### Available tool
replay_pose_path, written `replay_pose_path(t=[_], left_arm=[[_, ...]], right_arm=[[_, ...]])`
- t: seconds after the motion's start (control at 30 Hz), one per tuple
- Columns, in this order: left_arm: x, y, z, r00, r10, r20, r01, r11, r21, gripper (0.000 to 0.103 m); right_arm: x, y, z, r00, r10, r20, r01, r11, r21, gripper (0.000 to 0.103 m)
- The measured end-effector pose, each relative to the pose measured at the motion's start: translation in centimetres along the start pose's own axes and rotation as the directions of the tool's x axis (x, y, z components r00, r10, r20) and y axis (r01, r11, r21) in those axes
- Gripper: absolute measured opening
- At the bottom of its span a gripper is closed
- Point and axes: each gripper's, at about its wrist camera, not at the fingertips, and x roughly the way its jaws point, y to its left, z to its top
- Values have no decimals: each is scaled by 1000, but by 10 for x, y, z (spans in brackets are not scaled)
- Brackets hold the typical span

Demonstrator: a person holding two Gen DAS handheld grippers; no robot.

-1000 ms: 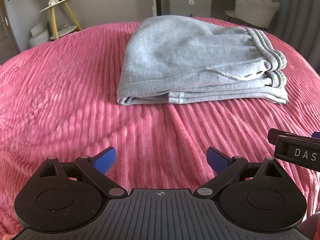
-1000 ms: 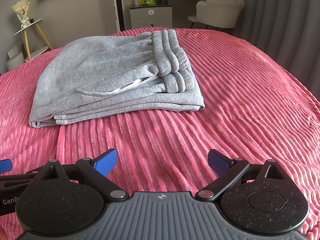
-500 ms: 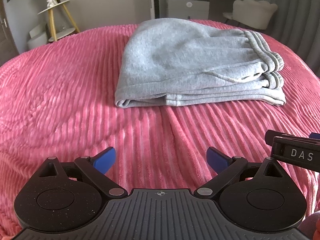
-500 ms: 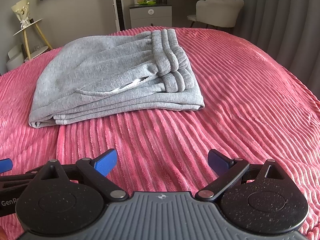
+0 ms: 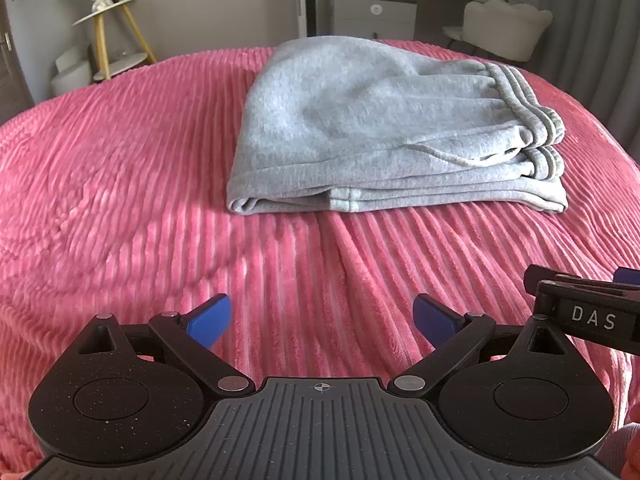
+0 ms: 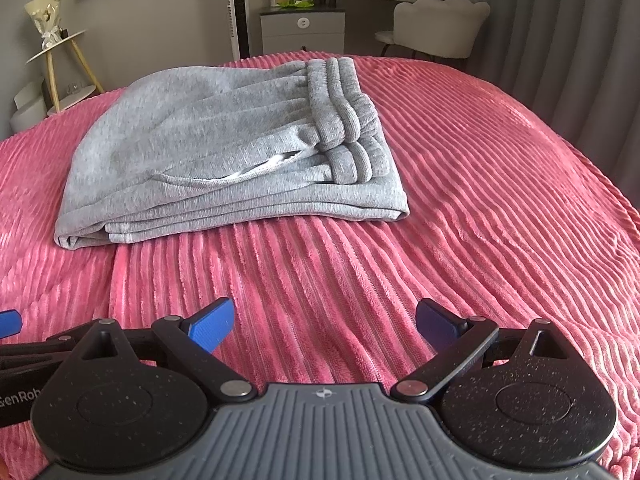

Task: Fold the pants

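Grey sweatpants (image 5: 372,128) lie folded in a compact stack on the pink ribbed bedspread (image 5: 120,200), waistband on the right side. In the right wrist view the same pants (image 6: 224,152) sit ahead and to the left. My left gripper (image 5: 322,318) is open, well short of the pants, with nothing between its blue fingertips. My right gripper (image 6: 324,320) is open too, equally far back and holding nothing. The right gripper's black body (image 5: 588,312) shows at the right edge of the left wrist view.
Beyond the bed stand a wooden side table (image 5: 116,32) with a bouquet, a grey cabinet (image 6: 302,28), a white chair (image 6: 440,28) and grey curtains (image 6: 580,40). The bedspread (image 6: 480,200) is bare to the right of the pants.
The left wrist view has drifted slightly, so the pants sit a touch lower and further left. Both grippers stay open and the pants lie unmoved.
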Motion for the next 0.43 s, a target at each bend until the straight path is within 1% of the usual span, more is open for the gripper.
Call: replay_pose_path(t=[0.27,0.43], left_arm=[[3,-3,-1,1000,15,-8,-15,1000,18,100],[2,-3,-2,1000,16,0,-16,1000,25,100]], right_arm=[[1,1,0,1000,0,-4,0,1000,-3,98],[1,1,0,1000,0,-4,0,1000,-2,98]])
